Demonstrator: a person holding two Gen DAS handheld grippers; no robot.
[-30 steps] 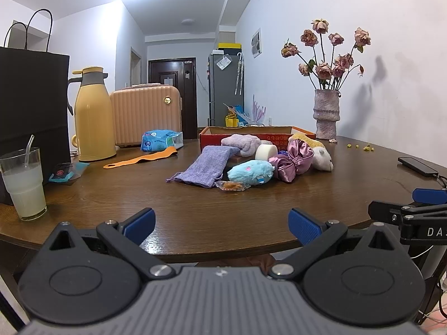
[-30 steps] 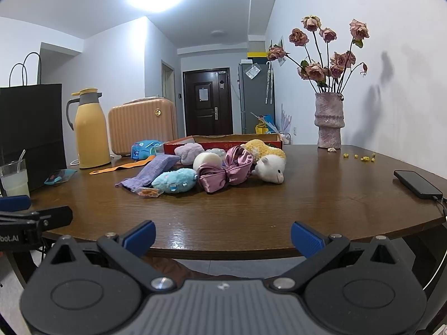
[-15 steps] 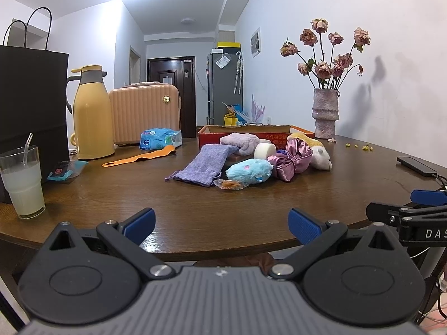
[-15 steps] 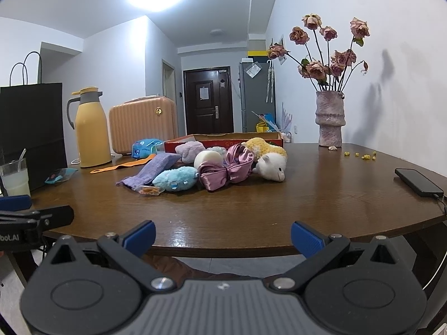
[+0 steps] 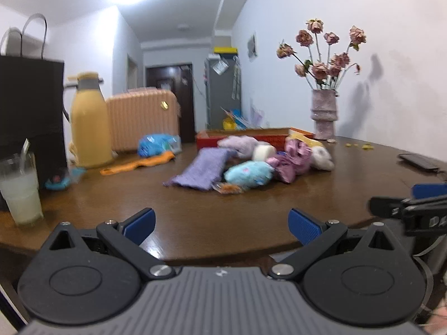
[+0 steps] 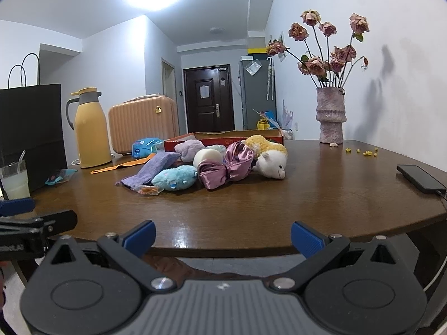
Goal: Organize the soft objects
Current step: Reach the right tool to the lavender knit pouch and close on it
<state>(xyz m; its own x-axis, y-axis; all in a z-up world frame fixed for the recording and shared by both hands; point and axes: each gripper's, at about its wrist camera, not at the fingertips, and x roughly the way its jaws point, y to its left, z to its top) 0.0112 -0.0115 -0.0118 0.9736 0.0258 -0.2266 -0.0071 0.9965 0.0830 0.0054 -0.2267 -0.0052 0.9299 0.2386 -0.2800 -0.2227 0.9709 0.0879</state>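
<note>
A pile of soft things lies mid-table: a purple cloth (image 6: 152, 169), a blue plush (image 6: 175, 177), a pink satin bow (image 6: 227, 166), a white-and-yellow sheep plush (image 6: 270, 156), a white roll (image 6: 207, 157) and a lilac plush (image 6: 189, 148). Behind them stands a red open box (image 6: 223, 138). The pile also shows in the left wrist view, with the blue plush (image 5: 248, 173) in front. My left gripper (image 5: 222, 224) and right gripper (image 6: 222, 236) are both open and empty at the table's near edge, well short of the pile.
A glass of milky drink (image 5: 21, 189), a black paper bag (image 5: 30, 111), a yellow jug (image 5: 88, 122) and a peach case (image 5: 142, 118) stand at the left. A vase of dried roses (image 6: 331, 117) and a phone (image 6: 420, 178) are at the right. An orange strap (image 5: 137, 163) lies on the table.
Both grippers have risen slightly and moved a little toward the table. The left view is now blurred by motion. Nothing on the table has moved.
</note>
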